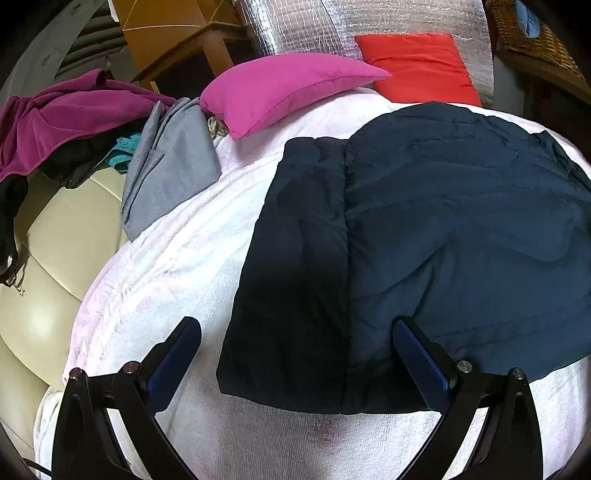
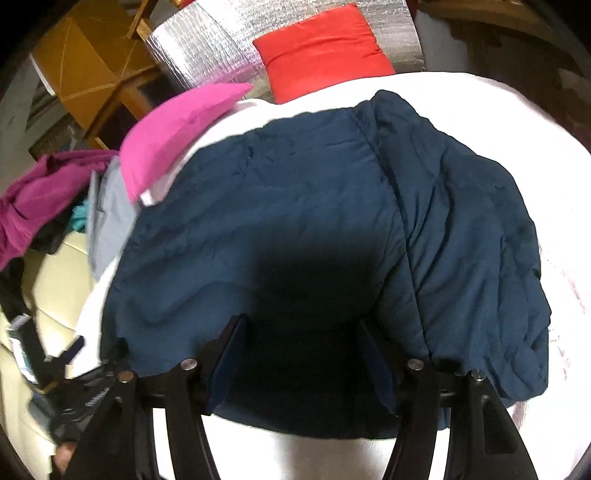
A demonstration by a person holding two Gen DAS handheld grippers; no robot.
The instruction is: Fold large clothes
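A dark navy puffer jacket (image 1: pixel 443 221) lies spread on a white blanket (image 1: pixel 166 277), with one side panel folded inward along a long seam. My left gripper (image 1: pixel 295 332) hangs open over the jacket's near left corner, nothing between its fingers. In the right wrist view the same jacket (image 2: pixel 295 192) fills the middle, its right side bunched in folds. My right gripper (image 2: pixel 303 343) stands open just above the jacket's shadowed near edge. The fabric lies under the fingers, and the pads do not press on it.
A pink pillow (image 1: pixel 288 85) and a red pillow (image 1: pixel 417 66) sit at the blanket's far edge against a silver foil mat (image 1: pixel 295 29). A grey garment (image 1: pixel 170 170) and a magenta garment (image 1: pixel 74 118) are heaped at the left over a cream cushion (image 1: pixel 55 258). A wicker basket (image 1: pixel 532 40) stands far right.
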